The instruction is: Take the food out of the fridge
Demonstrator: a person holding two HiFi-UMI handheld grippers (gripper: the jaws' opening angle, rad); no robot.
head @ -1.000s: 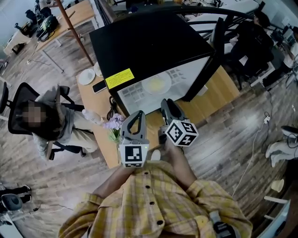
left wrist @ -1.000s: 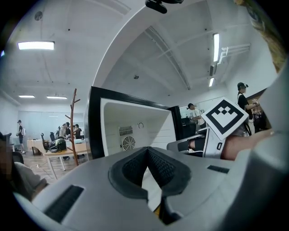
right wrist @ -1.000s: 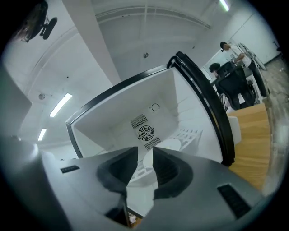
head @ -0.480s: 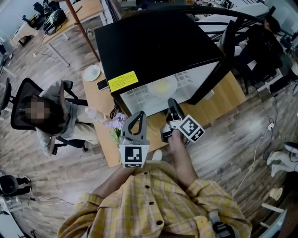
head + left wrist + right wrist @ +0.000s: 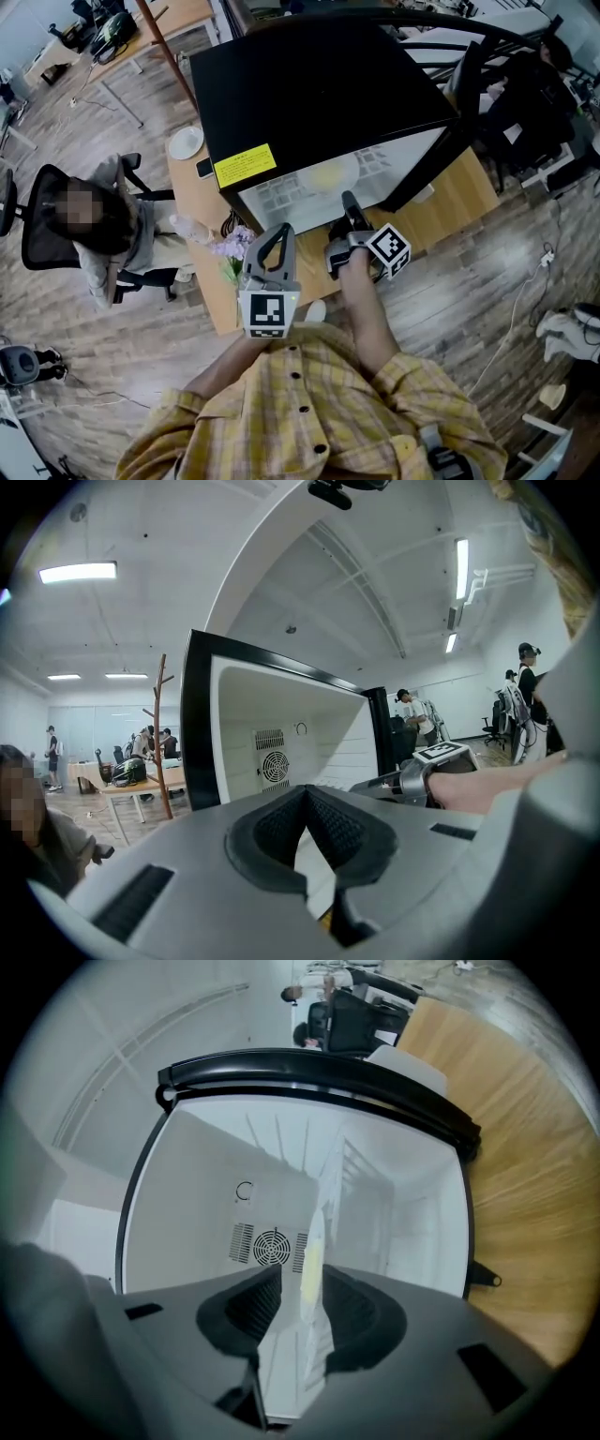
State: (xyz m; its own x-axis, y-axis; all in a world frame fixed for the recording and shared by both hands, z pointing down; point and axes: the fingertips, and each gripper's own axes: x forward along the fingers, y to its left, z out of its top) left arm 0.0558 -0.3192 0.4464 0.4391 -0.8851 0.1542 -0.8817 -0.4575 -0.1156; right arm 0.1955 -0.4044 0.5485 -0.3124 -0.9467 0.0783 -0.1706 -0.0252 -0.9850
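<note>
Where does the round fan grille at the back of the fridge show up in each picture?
Head view: not in it.
Left gripper view: fan grille left of centre, just above the jaws.
Right gripper view: left of centre, above the jaws.
Shared landmark: the fridge's white interior.

fridge (image 5: pixel 300 94) front open, door (image 5: pixel 427 141) at right

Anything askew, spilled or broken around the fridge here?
Nothing stands out. The fridge stands open on the table, the plate of food lies flat on its shelf, and no spill or damage shows.
</note>
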